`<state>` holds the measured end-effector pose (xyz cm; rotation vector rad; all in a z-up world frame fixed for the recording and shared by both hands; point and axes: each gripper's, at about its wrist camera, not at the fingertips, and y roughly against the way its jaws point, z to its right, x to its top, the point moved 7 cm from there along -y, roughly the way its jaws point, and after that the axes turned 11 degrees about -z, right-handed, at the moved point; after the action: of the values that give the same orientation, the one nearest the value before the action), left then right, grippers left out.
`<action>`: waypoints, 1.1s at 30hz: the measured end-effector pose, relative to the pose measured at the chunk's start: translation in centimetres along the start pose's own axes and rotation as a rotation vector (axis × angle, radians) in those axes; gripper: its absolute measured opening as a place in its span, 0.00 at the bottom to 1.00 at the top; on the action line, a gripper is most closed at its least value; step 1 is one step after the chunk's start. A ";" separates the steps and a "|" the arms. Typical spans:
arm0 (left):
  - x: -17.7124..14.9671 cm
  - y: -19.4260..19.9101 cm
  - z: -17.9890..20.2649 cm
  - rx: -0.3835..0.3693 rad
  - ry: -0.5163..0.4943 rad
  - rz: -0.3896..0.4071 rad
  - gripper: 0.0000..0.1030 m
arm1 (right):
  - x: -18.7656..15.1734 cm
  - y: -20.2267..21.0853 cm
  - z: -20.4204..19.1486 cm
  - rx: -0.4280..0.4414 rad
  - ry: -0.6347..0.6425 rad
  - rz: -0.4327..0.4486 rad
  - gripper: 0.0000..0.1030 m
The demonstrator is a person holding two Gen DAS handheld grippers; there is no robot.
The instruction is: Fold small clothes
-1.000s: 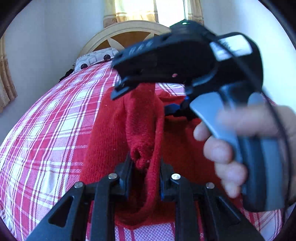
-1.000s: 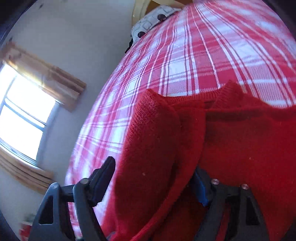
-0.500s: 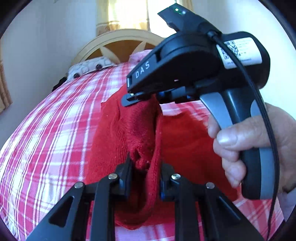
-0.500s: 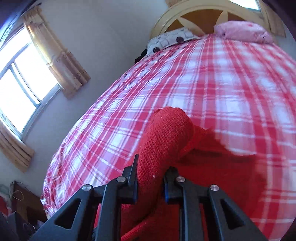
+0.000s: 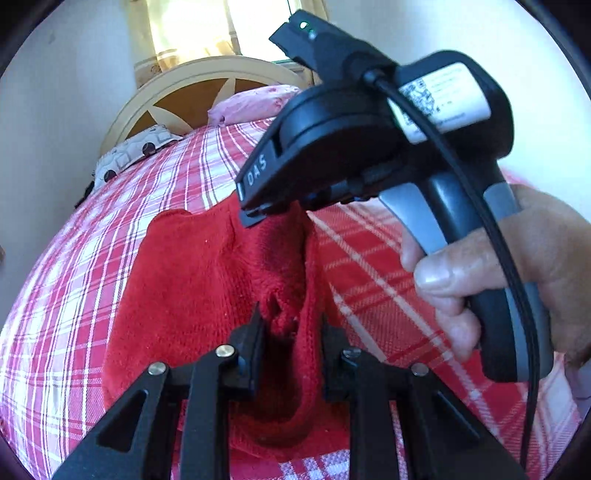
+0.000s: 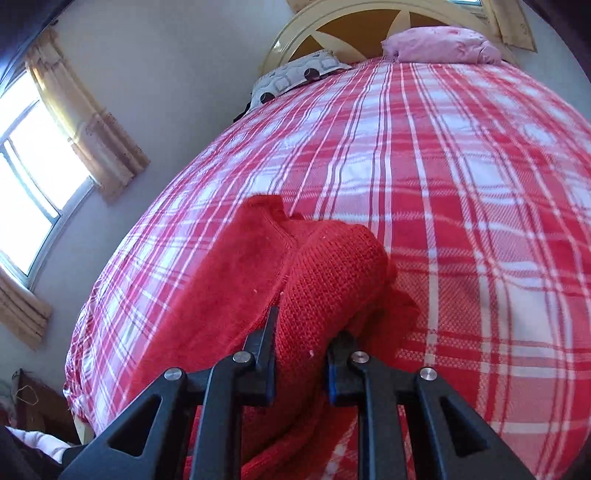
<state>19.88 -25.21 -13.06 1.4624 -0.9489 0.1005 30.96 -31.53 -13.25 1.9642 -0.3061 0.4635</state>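
Clearly soft and floppy, the red knit sweater (image 5: 192, 280) sags between left tool (image 5: 290, 328) and right tool (image 6: 301, 339), both clamped on bunched edge folds.

Open bed ahead, pillows far off
Plaid bedspread (image 6: 461, 192) bare beyond red knit (image 6: 236, 258); pillows (image 6: 436, 48) against headboard (image 6: 351, 22). Right gripper (image 5: 273, 218) and hand (image 5: 517, 273) block left's right side.

The left tongs (image 5: 290, 332) are built from black angular struts, each fastened with round silver screws. The right tongs (image 6: 301, 345) are made alike, with blue pads seen inside the fingers. Their grey and black handle carries white "DAS" lettering, a coded white label, a green light and a black cable.
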 end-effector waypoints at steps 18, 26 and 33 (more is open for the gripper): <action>-4.1 4.0 -6.6 -0.072 0.134 -0.035 0.71 | -5.7 8.2 -0.5 0.124 -0.246 0.232 0.45; -3.8 3.9 -5.8 -0.073 0.107 -0.033 0.71 | -8.3 7.4 -3.5 0.130 -0.207 0.174 0.45; -4.0 3.4 -6.1 -0.067 0.110 -0.053 0.71 | -8.6 5.3 -4.9 0.071 -0.169 0.106 0.45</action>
<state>18.18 -17.41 -11.68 1.4047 -0.8160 0.1083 20.18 -29.25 -10.97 2.0681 -0.5085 0.3809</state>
